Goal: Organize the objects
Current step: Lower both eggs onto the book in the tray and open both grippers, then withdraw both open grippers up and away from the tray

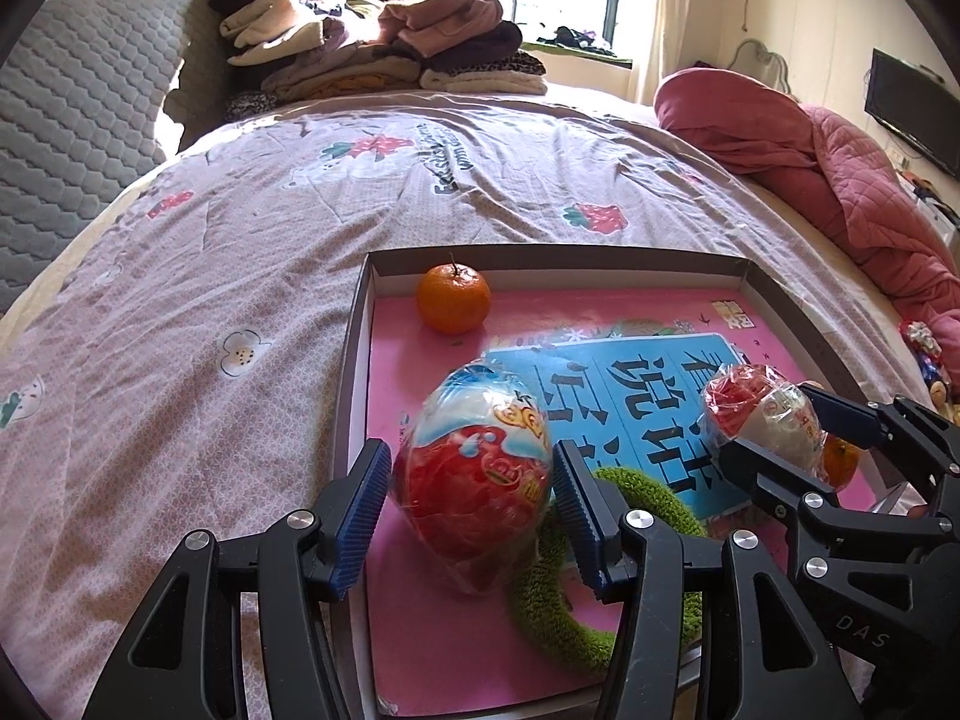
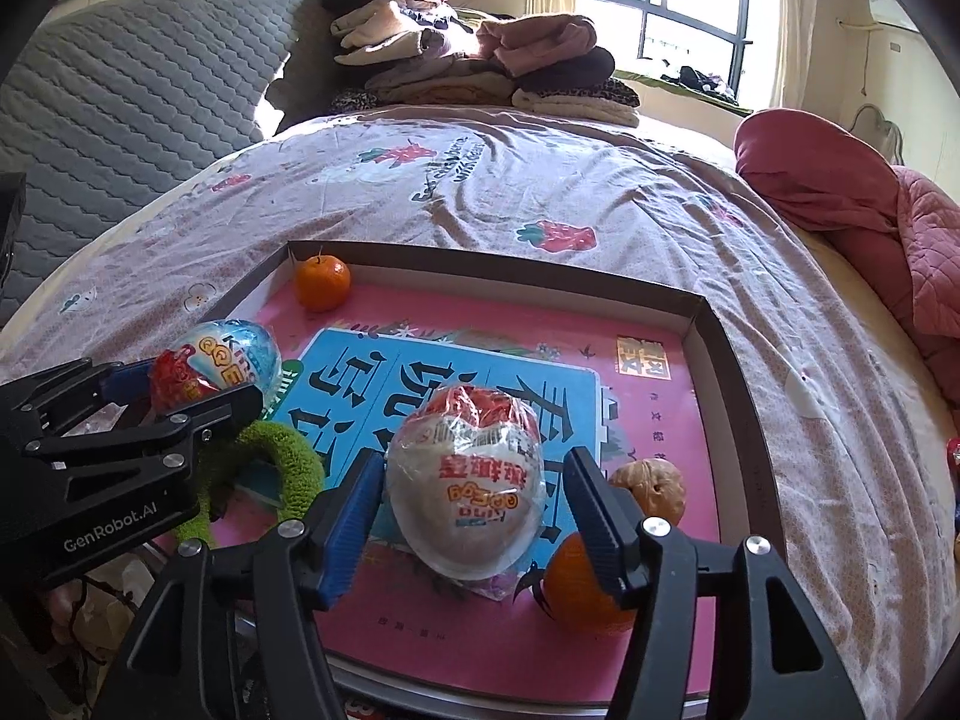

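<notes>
Pink bedding covers the bed (image 1: 210, 276), and a shallow box (image 1: 354, 360) lies on it. At 11 o'clock inside sits a tangerine (image 1: 453, 298). Left gripper (image 1: 471, 510) has its jaws closed around a red-and-blue egg (image 1: 480, 468). Right gripper (image 2: 474, 516) has its jaws squeezing a white-and-red egg (image 2: 465, 480), with a walnut (image 2: 651, 489) at 3 o'clock.

orange tangerine (image 1: 453, 299), pink-lined box (image 1: 630, 257)

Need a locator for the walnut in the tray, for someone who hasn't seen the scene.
On the bed lies a shallow cardboard tray lined with a pink book. The walnut sits near its right side, just beyond the right gripper. It is tan and wrinkled, unlike the smooth orange tangerine beside it.
</notes>
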`<state>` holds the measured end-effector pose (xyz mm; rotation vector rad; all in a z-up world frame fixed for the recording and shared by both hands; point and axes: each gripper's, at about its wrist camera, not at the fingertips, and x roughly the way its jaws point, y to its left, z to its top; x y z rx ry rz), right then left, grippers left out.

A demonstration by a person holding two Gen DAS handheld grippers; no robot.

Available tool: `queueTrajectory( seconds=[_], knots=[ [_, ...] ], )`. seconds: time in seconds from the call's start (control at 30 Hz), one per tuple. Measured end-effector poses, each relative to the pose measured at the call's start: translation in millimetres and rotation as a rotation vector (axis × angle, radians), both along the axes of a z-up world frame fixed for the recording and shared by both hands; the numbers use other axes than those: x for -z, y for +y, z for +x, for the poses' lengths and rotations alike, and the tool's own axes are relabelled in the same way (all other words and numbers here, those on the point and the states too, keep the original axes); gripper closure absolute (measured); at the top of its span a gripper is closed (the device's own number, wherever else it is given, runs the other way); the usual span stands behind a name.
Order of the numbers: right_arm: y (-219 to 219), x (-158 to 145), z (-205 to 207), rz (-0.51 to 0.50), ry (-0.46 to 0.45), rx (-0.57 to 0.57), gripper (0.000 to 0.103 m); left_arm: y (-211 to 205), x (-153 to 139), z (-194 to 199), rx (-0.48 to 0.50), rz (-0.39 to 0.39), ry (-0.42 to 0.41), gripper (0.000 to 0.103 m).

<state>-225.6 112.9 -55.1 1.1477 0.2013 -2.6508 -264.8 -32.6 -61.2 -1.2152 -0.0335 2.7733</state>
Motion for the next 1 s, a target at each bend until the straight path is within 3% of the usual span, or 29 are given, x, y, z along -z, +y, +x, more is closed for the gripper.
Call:
queueTrajectory(
  seconds=[1.0],
  knots=[
    [8.6, -36.1, 20.1, -0.029, 0.068, 0.013, 0.04, -0.1, -50.2, 37.8, -0.042, -0.03, 0.107, 0.044]
  ],
)
